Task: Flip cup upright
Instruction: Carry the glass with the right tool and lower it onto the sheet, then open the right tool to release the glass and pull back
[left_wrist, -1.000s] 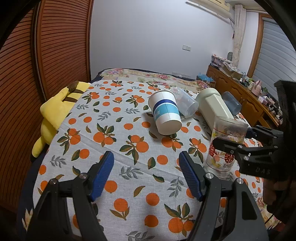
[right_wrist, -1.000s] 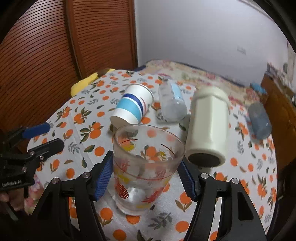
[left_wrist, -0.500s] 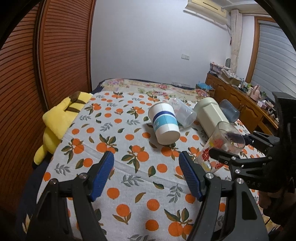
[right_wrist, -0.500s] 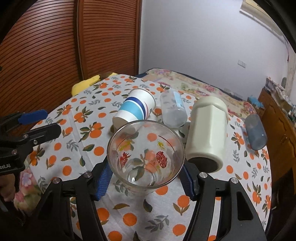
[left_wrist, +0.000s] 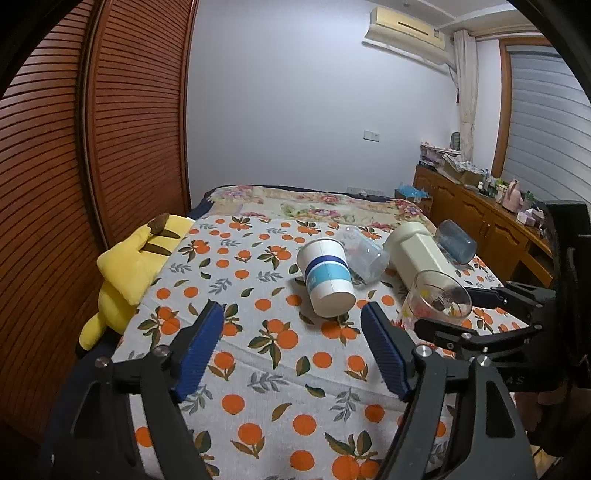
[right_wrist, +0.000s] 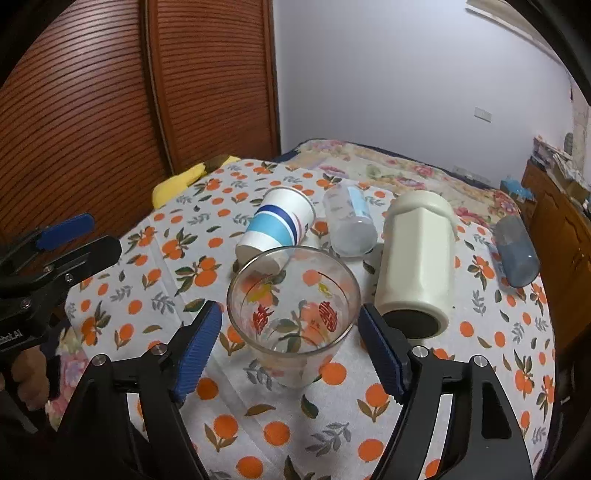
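Note:
A clear glass cup with red and yellow prints stands upright on the orange-patterned cloth, mouth up. My right gripper is open around it, blue pads clear of both sides. The glass also shows in the left wrist view, with the right gripper at it. My left gripper is open and empty over the cloth, left of the glass.
A blue-striped paper cup, a clear plastic cup, a cream jar and a blue-grey cup lie on their sides behind the glass. A yellow plush toy lies at the left edge. A wooden sideboard stands right.
The glass went from gripped and tilted to standing upright on the cloth. My right gripper's jaws have opened off it. Both grippers have risen and drawn back.

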